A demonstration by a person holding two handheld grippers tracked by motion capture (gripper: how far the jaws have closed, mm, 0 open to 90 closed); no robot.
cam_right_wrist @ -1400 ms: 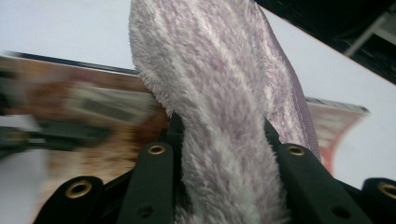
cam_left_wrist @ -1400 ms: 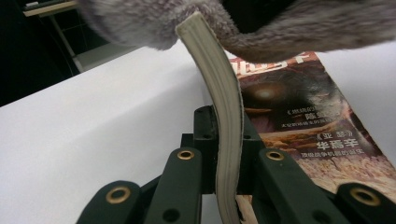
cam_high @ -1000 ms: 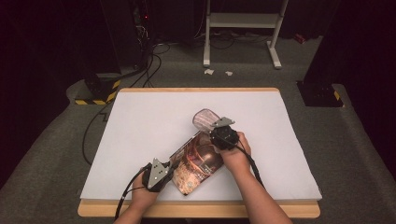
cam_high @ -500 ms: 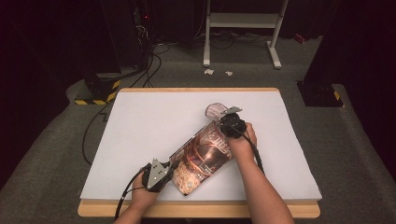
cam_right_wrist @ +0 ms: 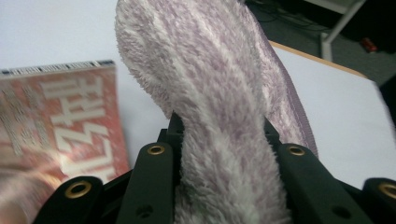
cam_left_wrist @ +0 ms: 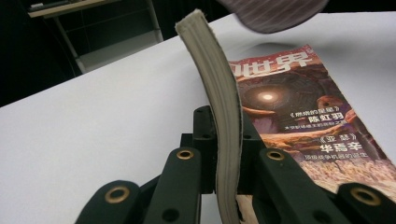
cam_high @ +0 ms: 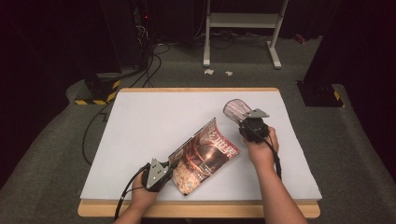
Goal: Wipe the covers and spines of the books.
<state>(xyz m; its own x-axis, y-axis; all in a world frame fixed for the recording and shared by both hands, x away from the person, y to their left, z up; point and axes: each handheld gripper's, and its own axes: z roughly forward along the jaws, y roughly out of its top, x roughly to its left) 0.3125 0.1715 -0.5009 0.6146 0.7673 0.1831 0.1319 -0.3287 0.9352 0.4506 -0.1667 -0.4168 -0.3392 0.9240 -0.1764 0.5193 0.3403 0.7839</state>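
High view: left hand-held gripper [cam_high: 164, 170] pinches the magazine [cam_high: 205, 154]; right hand-held gripper [cam_high: 243, 122] clamps a fuzzy slipper [cam_high: 235, 108] beside it.

The right gripper [cam_right_wrist: 224, 186] has its 2 black jaws pressed on a fluffy lilac slipper [cam_right_wrist: 210, 84], which rises upright. At left, a magazine [cam_right_wrist: 51, 121] lies on the white table [cam_right_wrist: 336, 112].

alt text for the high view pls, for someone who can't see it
Seen from above, a person at a white table holds two grippers: the left gripper clamps a magazine at its near corner, and the right gripper holds a fuzzy purple slipper just past the magazine's far end.
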